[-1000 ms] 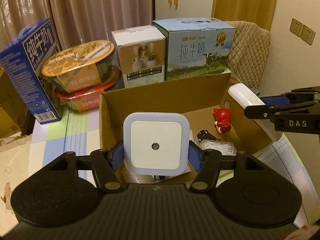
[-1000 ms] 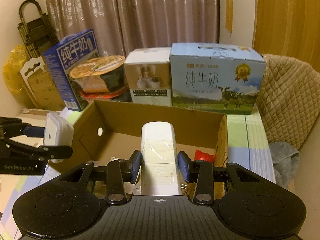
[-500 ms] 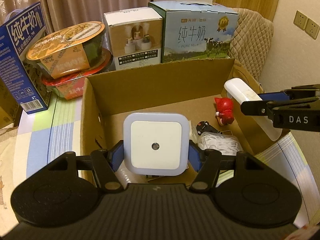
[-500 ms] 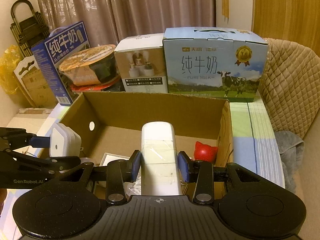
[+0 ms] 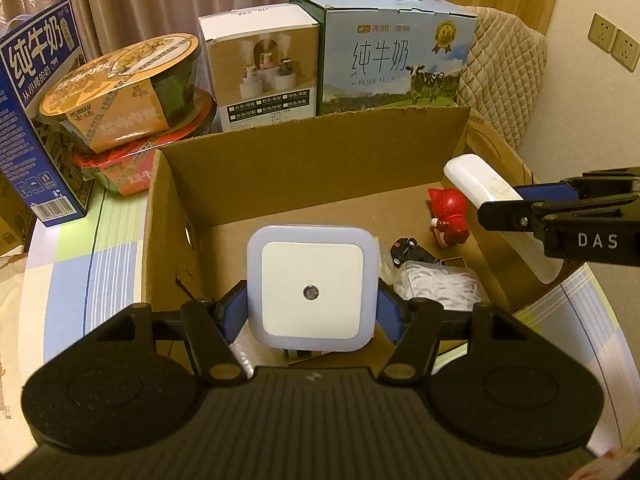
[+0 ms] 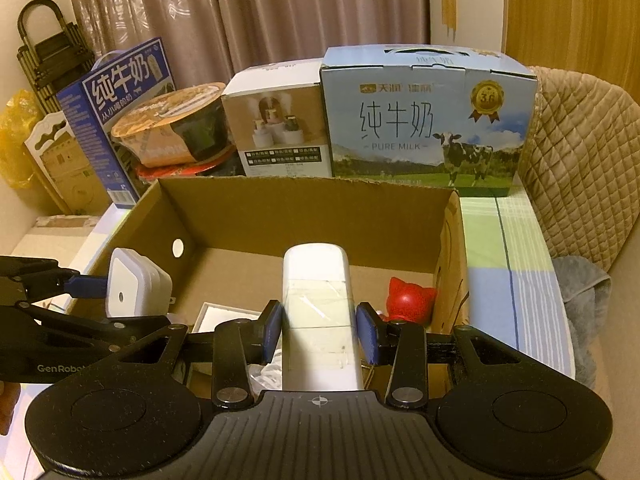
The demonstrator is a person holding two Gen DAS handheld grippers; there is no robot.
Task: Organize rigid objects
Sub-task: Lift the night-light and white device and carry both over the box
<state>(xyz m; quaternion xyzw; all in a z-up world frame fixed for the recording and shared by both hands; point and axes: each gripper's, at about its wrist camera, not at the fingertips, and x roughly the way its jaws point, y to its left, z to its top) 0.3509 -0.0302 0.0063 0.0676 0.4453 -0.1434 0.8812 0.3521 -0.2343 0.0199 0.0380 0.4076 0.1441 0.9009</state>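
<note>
While above box rim (image 5: 320, 132), room inside

The night light (image 5: 312, 290) hides the cardboard box (image 5: 312, 168) floor behind it.

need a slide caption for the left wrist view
Left claw holds a square night light above the open cardboard box.

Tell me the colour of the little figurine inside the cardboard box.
Red. The figurine shows best in the left wrist view.
</note>
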